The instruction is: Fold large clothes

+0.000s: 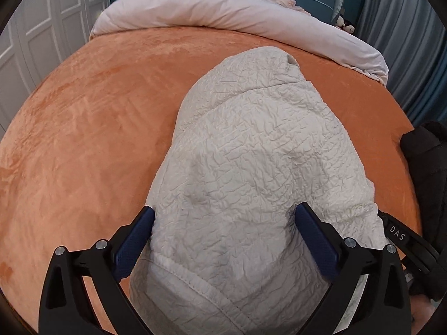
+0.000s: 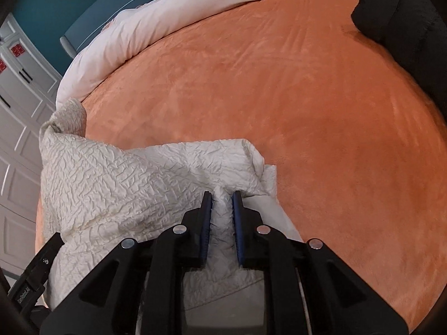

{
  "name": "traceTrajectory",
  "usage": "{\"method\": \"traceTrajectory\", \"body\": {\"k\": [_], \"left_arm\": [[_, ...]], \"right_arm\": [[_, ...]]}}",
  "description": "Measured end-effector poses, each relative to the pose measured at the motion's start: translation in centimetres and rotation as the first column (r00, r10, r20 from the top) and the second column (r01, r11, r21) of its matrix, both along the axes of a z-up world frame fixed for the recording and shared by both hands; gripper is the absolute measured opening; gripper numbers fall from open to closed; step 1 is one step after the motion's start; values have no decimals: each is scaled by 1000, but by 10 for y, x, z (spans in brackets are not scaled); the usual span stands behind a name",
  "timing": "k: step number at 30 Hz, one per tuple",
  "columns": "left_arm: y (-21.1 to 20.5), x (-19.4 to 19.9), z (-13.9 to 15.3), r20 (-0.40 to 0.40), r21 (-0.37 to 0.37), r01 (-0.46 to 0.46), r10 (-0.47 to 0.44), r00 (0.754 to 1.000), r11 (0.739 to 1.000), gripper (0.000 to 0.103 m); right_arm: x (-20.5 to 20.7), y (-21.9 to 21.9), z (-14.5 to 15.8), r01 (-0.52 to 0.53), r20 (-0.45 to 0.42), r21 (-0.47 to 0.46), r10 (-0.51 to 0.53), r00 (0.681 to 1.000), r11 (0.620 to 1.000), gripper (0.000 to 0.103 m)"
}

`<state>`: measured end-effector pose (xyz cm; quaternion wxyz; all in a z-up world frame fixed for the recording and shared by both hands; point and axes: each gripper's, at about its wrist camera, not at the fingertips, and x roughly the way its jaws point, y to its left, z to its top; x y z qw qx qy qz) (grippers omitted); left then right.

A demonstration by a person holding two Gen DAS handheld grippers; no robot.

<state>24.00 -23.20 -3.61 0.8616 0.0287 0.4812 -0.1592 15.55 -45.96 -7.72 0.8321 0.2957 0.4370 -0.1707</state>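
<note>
I find the cream-white crinkle-textured padded garment point(image 1: 251, 167) lying on the orange plush bed cover point(image 1: 83, 139), at the near side of the bed. Its surface is finely wrinkled all over, with a stitched seam running across its near portion and a rounded opening at its far end. In the right wrist view the same garment point(image 2: 111, 184) is bunched into a thick fold, one corner standing up at the left.

My left gripper point(image 1: 223, 217) has its blue-padded fingers point(image 1: 139, 234) spread wide, straddling the near part of the garment; cloth fills the gap and touches both pads, but I cannot tell whether it is gripped. My right gripper point(image 2: 222, 195) has its fingers point(image 2: 237, 212) drawn narrow, pinching a ridge of the cloth between them.

Edges: a pale pink rolled duvet point(image 1: 223, 8) lies along the far edge of the cover, well apart from the garment. A black fleecy item point(image 2: 405, 19) sits at the right edge of the bed. Bare orange cover lies to the left of the garment in the left view, and ahead and to the right of it in the right view. White panelled wardrobe doors point(image 1: 42, 28) stand beyond the left side, and grey-blue curtains point(image 1: 405, 42) beyond the right.

Orientation: in the left view the garment's long axis runs away from my gripper toward the duvet, leaning slightly right, with the opening end farthest.
</note>
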Motion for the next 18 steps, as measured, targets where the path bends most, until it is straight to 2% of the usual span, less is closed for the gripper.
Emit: {"method": "traceTrajectory", "body": {"k": [11,16,18], "left_arm": [[-15,-9,-11,99,71,-15,8,995,997,98],[-14,-8,-11,103,85,-14,5,995,996,98],[-6,-6,-5,71,52,1,-5,997,999,98]], "right_arm": [[-1,2,-15,8,43,-2,-8,999,1000,12],[1,2,-9,-12,31,-18,13,999,1000,13],[-3,1,5,-32,23,-28,33,999,999,16]]}}
